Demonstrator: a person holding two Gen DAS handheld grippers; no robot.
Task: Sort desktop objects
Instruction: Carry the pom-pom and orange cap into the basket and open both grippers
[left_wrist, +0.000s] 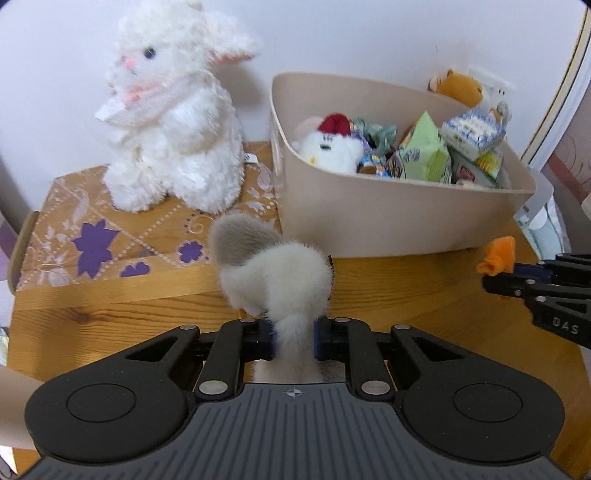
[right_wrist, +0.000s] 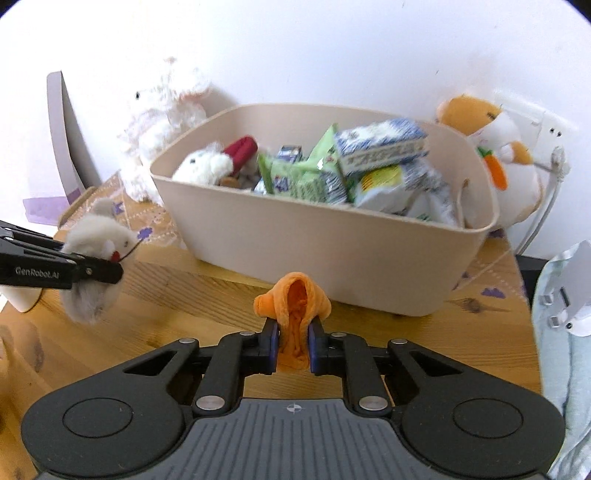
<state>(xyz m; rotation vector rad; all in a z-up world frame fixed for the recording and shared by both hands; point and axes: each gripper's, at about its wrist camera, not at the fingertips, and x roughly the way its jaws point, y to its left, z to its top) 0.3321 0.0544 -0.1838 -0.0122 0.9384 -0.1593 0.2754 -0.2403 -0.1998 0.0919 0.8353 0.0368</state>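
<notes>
My left gripper (left_wrist: 294, 341) is shut on a small grey-white plush toy (left_wrist: 273, 273), held above the wooden desk (left_wrist: 110, 310); the same toy (right_wrist: 94, 243) shows at the left of the right wrist view, clamped by the left gripper (right_wrist: 99, 271). My right gripper (right_wrist: 292, 345) is shut on a small orange cloth piece (right_wrist: 293, 306), which also appears at the right edge of the left wrist view as the orange cloth piece (left_wrist: 498, 254) in the right gripper (left_wrist: 495, 280). A beige bin (right_wrist: 332, 251) (left_wrist: 388, 225) stands just beyond both grippers, filled with snack packets and a small white plush.
A big white plush rabbit (left_wrist: 173, 122) sits on a patterned mat (left_wrist: 110, 236) left of the bin. An orange-and-white plush (right_wrist: 495, 155) leans on the wall behind the bin's right end, near a wall socket and cable. Pale blue fabric (right_wrist: 565, 350) lies at the desk's right edge.
</notes>
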